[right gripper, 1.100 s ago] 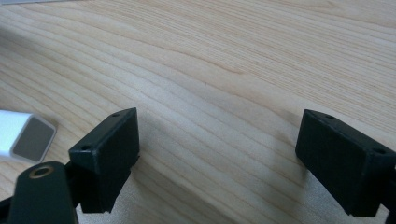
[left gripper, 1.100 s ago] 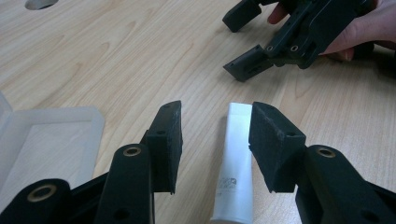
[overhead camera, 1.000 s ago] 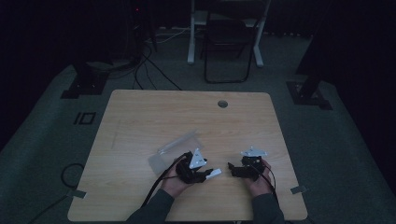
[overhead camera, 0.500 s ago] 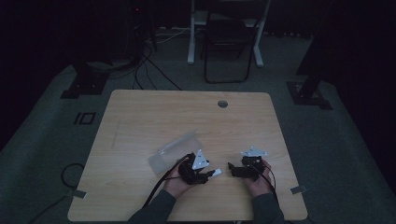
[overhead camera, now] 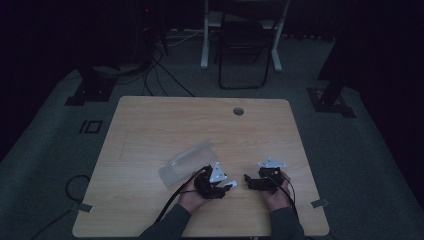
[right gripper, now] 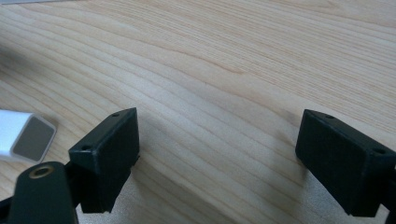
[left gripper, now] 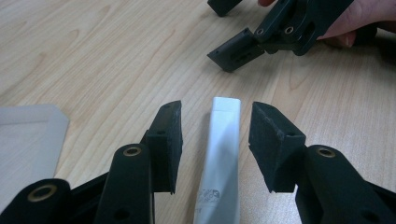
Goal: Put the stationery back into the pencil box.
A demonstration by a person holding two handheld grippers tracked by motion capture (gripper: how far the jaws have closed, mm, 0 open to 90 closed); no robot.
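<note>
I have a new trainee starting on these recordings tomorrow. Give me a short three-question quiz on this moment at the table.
1. True or false: the left gripper has clamped its jaws on the white box.
2. What lies on the wooden table just beyond the left gripper in the high view? A) a clear plastic bag B) a metal bowl C) a red towel
3. What is between the jaws of the right gripper?

Key
1. False: the box lies between the jaws, with a gap on each side.
2. A
3. Nothing but bare table; the jaws stand wide open.
</note>
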